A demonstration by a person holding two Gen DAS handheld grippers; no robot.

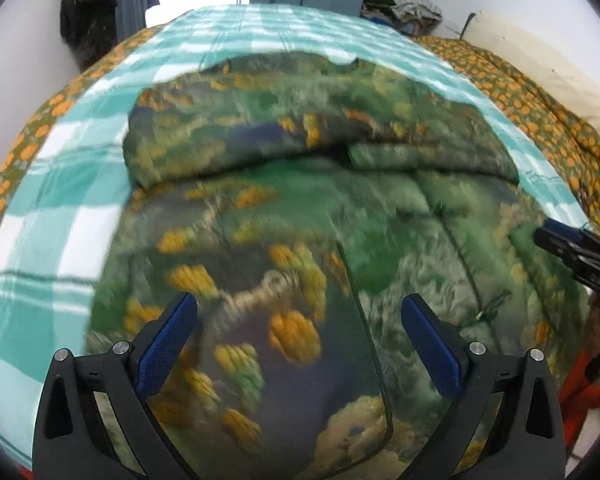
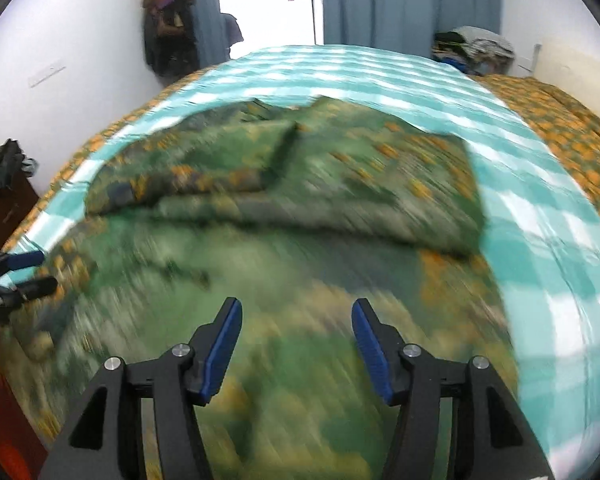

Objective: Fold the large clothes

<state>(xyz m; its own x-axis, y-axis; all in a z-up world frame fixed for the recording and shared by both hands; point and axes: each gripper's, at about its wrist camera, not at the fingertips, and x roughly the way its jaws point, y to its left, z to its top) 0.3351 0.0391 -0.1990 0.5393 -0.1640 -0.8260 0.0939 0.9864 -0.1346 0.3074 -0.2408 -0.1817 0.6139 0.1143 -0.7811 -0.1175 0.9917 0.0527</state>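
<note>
My left gripper (image 1: 299,314) has 2 black angular fingers with textured blue pads (image 1: 166,342), each arm studded with 2 round silver screws. My right gripper (image 2: 296,318) matches it: black frame, ribbed blue pads (image 2: 373,350), 4 silver screw heads behind the pads.

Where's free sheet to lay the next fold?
Free: checked sheet left of the garment, the band beyond it toward the curtains, and the strip right of it. Crowded: the middle, under both open grippers.
</note>
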